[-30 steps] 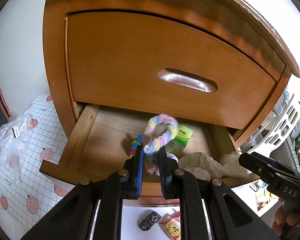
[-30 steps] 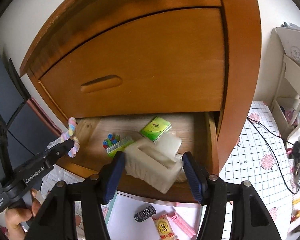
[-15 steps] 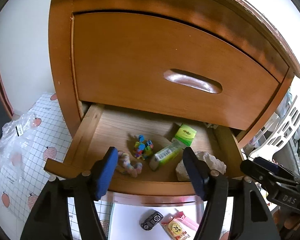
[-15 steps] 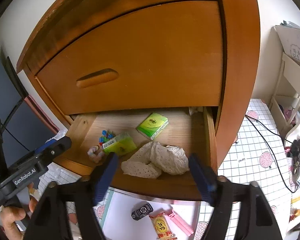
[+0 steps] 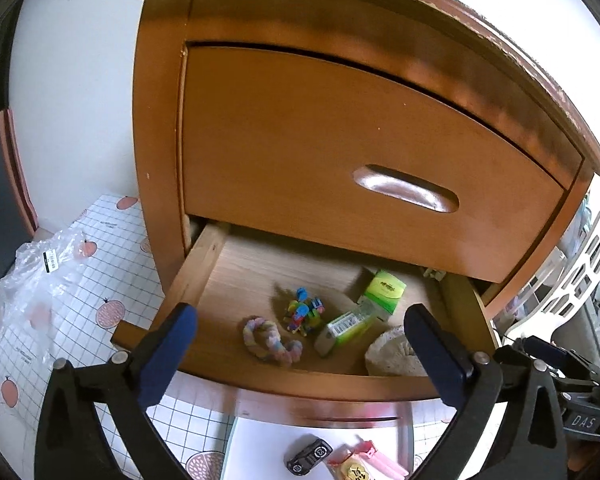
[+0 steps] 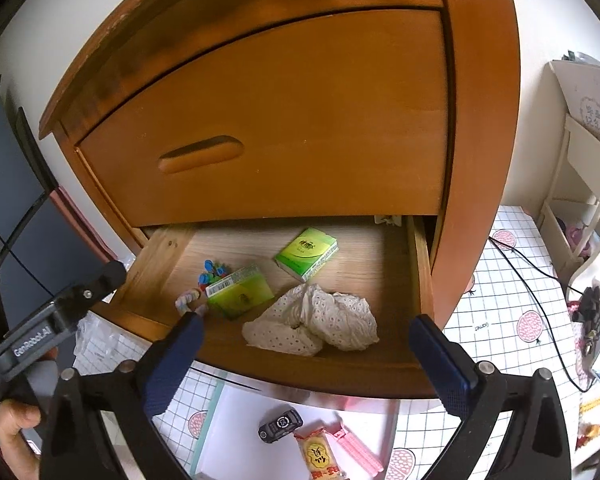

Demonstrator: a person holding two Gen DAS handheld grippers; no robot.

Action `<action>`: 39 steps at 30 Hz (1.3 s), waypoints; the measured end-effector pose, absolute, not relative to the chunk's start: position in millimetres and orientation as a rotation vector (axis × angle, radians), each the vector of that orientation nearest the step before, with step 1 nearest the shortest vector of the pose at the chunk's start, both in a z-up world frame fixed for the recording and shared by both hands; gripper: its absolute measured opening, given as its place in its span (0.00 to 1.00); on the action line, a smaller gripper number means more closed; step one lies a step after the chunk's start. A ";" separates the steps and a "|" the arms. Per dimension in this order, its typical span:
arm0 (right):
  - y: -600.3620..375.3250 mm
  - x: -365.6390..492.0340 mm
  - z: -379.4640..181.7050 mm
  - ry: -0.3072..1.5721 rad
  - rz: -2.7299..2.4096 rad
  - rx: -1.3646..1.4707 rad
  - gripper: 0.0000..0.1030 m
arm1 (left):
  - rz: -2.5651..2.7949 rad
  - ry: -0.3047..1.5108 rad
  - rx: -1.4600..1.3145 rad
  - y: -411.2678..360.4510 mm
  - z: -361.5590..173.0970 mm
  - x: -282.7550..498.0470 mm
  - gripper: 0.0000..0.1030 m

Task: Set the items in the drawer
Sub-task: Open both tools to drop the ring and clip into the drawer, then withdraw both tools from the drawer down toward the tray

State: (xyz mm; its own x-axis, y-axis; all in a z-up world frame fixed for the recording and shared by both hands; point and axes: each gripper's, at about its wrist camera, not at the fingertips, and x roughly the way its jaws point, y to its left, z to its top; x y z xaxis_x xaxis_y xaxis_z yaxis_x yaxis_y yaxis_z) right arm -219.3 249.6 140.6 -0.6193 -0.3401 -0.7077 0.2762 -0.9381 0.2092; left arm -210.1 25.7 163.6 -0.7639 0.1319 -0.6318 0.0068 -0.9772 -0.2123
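Fingers (image 5: 168, 344) of the left gripper (image 5: 300, 344) spread wide, grasping nothing, poised in front of the open drawer (image 5: 300, 380). Fingers (image 6: 172, 360) of the right gripper (image 6: 306, 356) likewise released and empty, just short of the drawer's front edge.

Between the left fingers, on the drawer floor: pastel fuzzy ring (image 5: 270, 343), lying flat near the front. Just behind it, cluster of small coloured toys (image 5: 304, 314). To their right, green packet with a barcode (image 5: 350, 327), tilted, and behind that a green tissue pack (image 5: 383, 291) toward the back. Front right corner: crumpled white lace cloth (image 6: 316, 320), partly hidden by a finger in the left view, fully seen from the right wrist.

Drawer is the lower one of a brown wooden nightstand (image 5: 164, 120); upper drawer (image 6: 280, 120) closed, recessed handle visible.

Below the drawer front, on the floor: white sheet (image 6: 240, 420) carrying a small black toy car (image 6: 281, 424), a yellow snack packet (image 6: 318, 454) and a pink clip (image 6: 358, 454). Floor covering: white grid mat with pink fruit prints (image 5: 112, 312). Clear plastic bag (image 5: 40, 280) at far left. A hand (image 6: 16, 434) holds the left gripper's grip.
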 end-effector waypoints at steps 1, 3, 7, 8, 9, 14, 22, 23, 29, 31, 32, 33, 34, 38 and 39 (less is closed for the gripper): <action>249.2 -219.1 140.9 -0.110 -2.552 1.137 1.00 | 2.880 -0.314 -1.046 25.0 163.6 -209.4 1.00; 248.6 -218.5 141.3 -0.104 -2.551 1.135 1.00 | 2.890 -0.324 -1.031 23.5 163.6 -207.4 1.00; 246.9 -216.4 141.1 -0.080 -2.552 1.129 1.00 | 2.884 -0.342 -1.007 23.2 164.6 -202.6 1.00; 246.8 -215.3 141.2 -0.074 -2.554 1.127 1.00 | 2.883 -0.345 -0.999 23.5 165.5 -200.8 1.00; 246.7 -214.3 141.4 -0.071 -2.552 1.125 1.00 | 2.881 -0.349 -0.991 24.1 166.6 -198.8 1.00; 247.9 -203.5 148.5 -0.073 -2.567 1.075 1.00 | 2.876 -0.357 -0.917 27.3 176.8 -185.1 1.00; 254.9 -165.2 163.9 -0.086 -2.591 0.901 1.00 | 2.862 -0.399 -0.718 27.9 187.7 -140.4 1.00; 256.5 -157.8 160.9 -0.085 -2.590 0.887 1.00 | 2.862 -0.399 -0.714 27.5 185.2 -135.5 1.00; 263.2 -126.7 125.6 -0.076 -2.574 0.912 1.00 | 2.822 -0.377 -0.777 29.9 154.3 -108.6 1.00; 263.5 -121.2 111.0 -0.067 -2.561 0.945 1.00 | 2.800 -0.377 -0.832 31.6 136.7 -104.7 1.00; 263.5 -118.3 102.4 -0.067 -2.555 0.963 1.00 | 2.792 -0.381 -0.854 32.4 129.8 -103.5 1.00; 263.9 -116.3 94.4 -0.069 -2.547 0.984 1.00 | 2.784 -0.385 -0.876 33.1 121.8 -102.0 1.00; 263.7 -114.8 86.3 -0.073 -2.538 1.007 1.00 | 2.772 -0.391 -0.913 34.2 109.9 -100.0 1.00; 263.9 -109.6 44.4 -0.098 -2.510 1.117 1.00 | 2.732 -0.396 -1.049 38.7 67.7 -95.2 1.00; 263.8 -108.9 34.4 -0.099 -2.499 1.150 1.00 | 2.720 -0.400 -1.085 39.0 57.6 -94.6 1.00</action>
